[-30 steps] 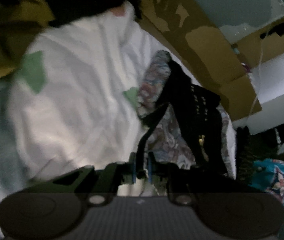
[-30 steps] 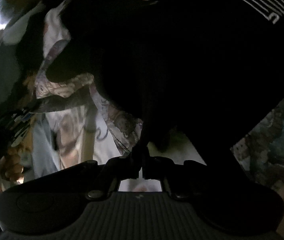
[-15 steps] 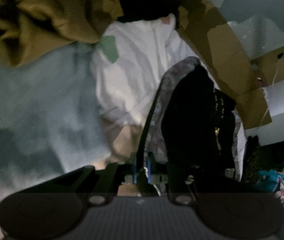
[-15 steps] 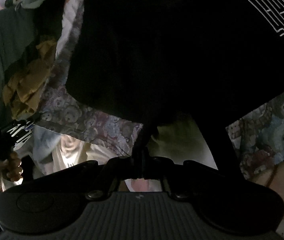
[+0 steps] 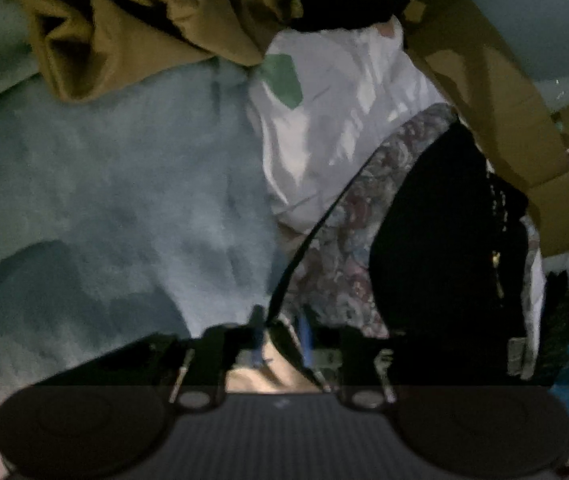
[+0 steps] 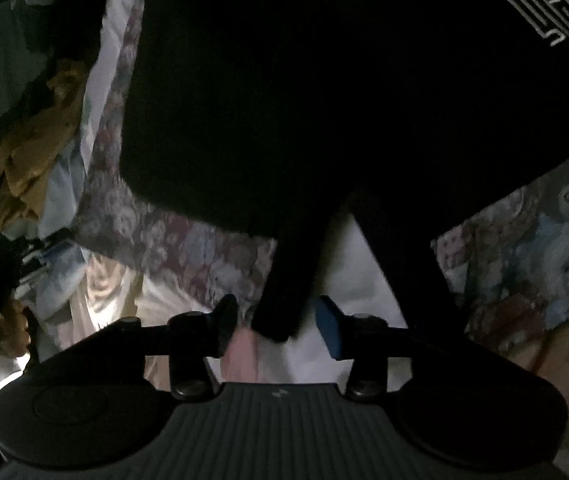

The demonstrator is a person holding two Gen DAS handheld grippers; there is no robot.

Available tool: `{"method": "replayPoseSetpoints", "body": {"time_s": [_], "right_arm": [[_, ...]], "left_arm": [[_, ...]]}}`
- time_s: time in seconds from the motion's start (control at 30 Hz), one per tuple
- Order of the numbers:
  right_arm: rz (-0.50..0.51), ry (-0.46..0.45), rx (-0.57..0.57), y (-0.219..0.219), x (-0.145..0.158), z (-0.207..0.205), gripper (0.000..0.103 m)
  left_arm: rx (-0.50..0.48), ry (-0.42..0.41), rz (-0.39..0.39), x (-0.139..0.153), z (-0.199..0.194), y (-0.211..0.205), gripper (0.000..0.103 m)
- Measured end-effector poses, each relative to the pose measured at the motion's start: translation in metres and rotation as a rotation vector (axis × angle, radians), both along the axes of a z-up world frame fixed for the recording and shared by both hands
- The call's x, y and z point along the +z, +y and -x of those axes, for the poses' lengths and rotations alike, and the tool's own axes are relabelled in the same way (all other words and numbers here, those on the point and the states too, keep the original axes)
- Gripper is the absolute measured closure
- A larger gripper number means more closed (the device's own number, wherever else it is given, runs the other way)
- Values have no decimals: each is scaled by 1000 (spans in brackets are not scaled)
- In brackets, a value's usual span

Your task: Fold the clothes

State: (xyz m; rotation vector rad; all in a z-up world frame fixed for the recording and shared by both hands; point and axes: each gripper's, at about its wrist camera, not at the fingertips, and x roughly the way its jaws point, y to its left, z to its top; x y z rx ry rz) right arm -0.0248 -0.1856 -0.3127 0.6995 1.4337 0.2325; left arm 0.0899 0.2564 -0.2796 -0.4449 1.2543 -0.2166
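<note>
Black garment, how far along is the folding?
Done: nothing looks folded. In hand: the black garment lies spread on the patterned sheet; the left gripper pinches its edge, while the right gripper is open around a corner. Left: the folds, plus the mustard and white clothes.

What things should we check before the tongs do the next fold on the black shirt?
1. The left tongs pinch the black shirt by its edge: ok.
2. The right tongs grip it: not ok; they are open, with a shirt corner loose between them.
3. Shirt flat on the bear-print sheet: cannot tell.
4. The white shirt and mustard cloth lie clear of it: ok.
5. Enough light: not ok, dim.
</note>
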Motion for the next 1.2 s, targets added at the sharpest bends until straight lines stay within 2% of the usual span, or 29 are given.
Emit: {"method": "replayPoseSetpoints", "body": {"time_s": [0.03, 0.07, 0.1, 0.33, 0.37, 0.43, 0.47, 0.5, 0.53, 0.73, 0.9, 1.2], "right_arm": [[2, -2, -4, 0, -1, 0, 52], [4, -4, -9, 0, -3, 1, 52], [2, -3, -16, 0, -5, -1, 52], [-13, 35, -65, 4, -23, -2, 53], [-17, 38, -68, 3, -25, -1, 55], [-23, 30, -80, 3, -29, 1, 64], [-19, 24, -87, 2, -31, 2, 81], [-8, 30, -84, 2, -33, 3, 98], [-17, 32, -82, 1, -34, 3, 102], [-107, 6, -29, 8, -29, 6, 103], [-137, 16, 8, 18, -29, 5, 103], [-111, 36, 21, 19, -35, 5, 103]], "left_arm": [[0, -9, -4, 0, 0, -1, 63], [2, -16, -8, 0, 0, -2, 52], [14, -13, -7, -1, 0, -2, 49], [34, 8, 4, -17, -2, -7, 50], [34, 9, 8, -20, -3, -7, 52], [46, 2, 2, -23, -3, -6, 66], [56, 3, -7, -23, -2, -4, 86], [63, 5, 0, -23, 0, -2, 90], [71, 7, 9, -23, 1, 1, 92], [68, -61, 40, 3, 10, 8, 94], [98, -99, 20, 19, 7, 18, 95], [106, -82, -27, 8, 2, 18, 95]]}}
